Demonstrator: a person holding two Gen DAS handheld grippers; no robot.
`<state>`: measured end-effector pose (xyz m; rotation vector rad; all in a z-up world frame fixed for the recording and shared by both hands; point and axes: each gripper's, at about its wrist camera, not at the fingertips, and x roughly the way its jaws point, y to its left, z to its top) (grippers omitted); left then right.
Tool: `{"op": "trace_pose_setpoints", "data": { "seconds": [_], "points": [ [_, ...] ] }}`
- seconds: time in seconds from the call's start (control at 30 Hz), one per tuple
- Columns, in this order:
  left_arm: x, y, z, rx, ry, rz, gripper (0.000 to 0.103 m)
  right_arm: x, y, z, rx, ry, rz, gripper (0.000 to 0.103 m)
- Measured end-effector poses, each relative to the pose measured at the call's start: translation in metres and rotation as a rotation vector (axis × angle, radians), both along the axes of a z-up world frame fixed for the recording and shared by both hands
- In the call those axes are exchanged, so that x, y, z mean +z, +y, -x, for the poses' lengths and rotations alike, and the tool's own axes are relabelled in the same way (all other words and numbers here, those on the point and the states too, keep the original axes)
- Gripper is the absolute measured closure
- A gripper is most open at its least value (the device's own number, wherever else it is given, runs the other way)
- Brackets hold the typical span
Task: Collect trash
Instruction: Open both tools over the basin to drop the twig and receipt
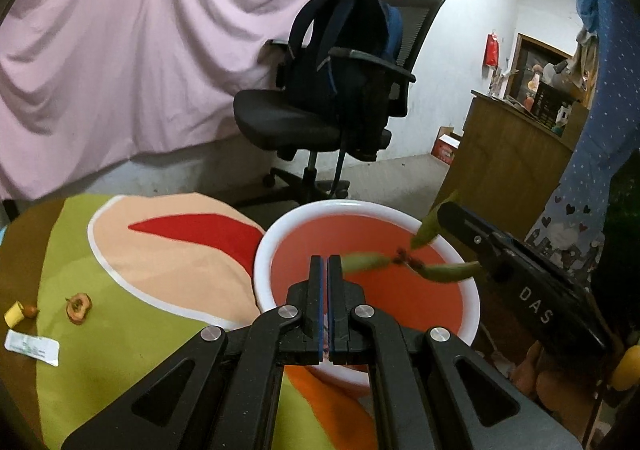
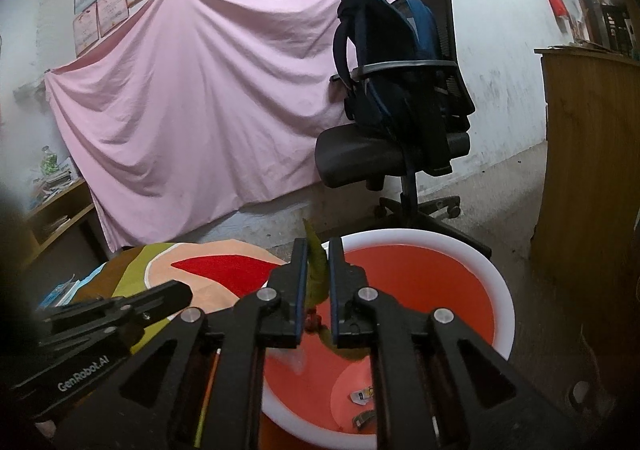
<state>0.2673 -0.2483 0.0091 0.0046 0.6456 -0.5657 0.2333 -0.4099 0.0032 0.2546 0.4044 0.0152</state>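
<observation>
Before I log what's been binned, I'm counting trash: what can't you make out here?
1. Green leafy scrap: motion-blurred in the left wrist view; whether the right tongs pinch it, right wrist view, is unclear.
2. Small scraps in the red, white-rimmed plastic basin: too small, partly behind the tongs' arms, right wrist view.
3. Flat white sachet: print too small, left wrist view.

The leaves over the basin smear in the left wrist view; where they end is unclear. In the right wrist view the right gripper hides most of them. Small scraps at the basin's bottom are too small to name. The left gripper runs off the frame's left edge. The packet print is unreadable.
</observation>
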Motion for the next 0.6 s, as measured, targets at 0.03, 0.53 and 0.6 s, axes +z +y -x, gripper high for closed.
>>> {"op": "trace_pose_setpoints", "data": {
  "seconds": [0.03, 0.53, 0.6],
  "points": [
    [0.0, 0.002, 0.0, 0.001, 0.005, 0.002, 0.103, 0.0, 0.0, 0.0, -0.001, 0.0, -0.001, 0.061],
    [0.019, 0.044, 0.017, 0.113, -0.088, 0.054, 0.07, 0.007, 0.004, 0.005, 0.01, -0.064, -0.005, 0.022],
    [0.023, 0.054, 0.02, 0.136, -0.104, 0.063, 0.069, 0.012, 0.007, 0.008, 0.014, -0.094, -0.004, 0.016]
  ]
}}
